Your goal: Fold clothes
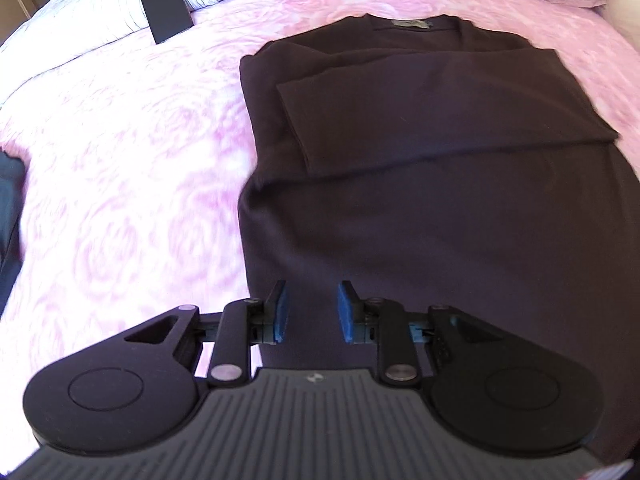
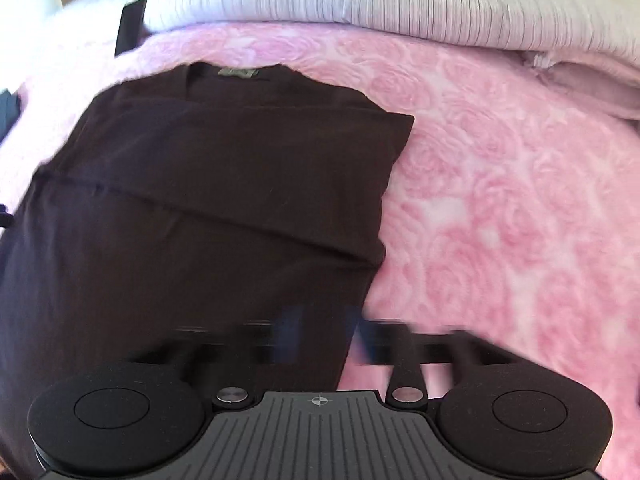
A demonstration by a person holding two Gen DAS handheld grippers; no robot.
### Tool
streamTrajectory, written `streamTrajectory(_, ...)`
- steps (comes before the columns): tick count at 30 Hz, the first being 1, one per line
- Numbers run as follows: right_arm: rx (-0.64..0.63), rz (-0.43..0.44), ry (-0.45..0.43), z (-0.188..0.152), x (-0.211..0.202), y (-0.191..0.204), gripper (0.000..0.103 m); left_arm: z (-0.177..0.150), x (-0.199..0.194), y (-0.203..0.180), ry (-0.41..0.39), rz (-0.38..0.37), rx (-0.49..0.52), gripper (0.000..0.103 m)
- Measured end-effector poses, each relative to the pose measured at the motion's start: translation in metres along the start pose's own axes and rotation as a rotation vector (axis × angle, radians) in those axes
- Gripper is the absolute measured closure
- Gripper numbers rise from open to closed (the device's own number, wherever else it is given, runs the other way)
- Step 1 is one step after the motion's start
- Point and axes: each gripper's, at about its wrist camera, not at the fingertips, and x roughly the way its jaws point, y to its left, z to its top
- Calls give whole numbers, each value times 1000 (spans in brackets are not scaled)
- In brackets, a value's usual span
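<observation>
A dark brown shirt lies flat on the pink bed cover, collar and label at the far end, with both sleeves folded across its body. My left gripper is open and empty, hovering over the shirt's near left hem. In the right wrist view the same shirt fills the left half. My right gripper is blurred with motion over the shirt's near right edge; its blue pads stand apart with nothing between them.
The pink rose-patterned bed cover spreads to the left and, in the right wrist view, to the right. A black phone-like slab leans on striped white pillows at the head. Dark fabric lies at the left edge.
</observation>
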Motion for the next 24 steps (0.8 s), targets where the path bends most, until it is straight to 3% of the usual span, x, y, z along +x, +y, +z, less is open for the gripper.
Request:
streamTrajectory(3,-9,-31,25,-18,-18,22,17,-27,-21,2,8,-20,28,80)
streamTrajectory(8,-6,-35,77,-51,-45,44,17,-80,-61,0,17,-22,170,75)
streamTrajectory(13,-78,-27,108,-87,-64,57,17,-132,-88,-1,-1,37,290,73)
streamTrajectory(16,-188,-1,96,-110,-70,65,17,-170,-106,-13,-21,63,417,71)
streamTrajectory(19,-307,44,83,-133,-71,70,17,-209,-125,-38,-38,55,571,61)
streamTrajectory(24,-438,111,55,-167,-77,74,17,-273,-125,-89,-34,121,943,57)
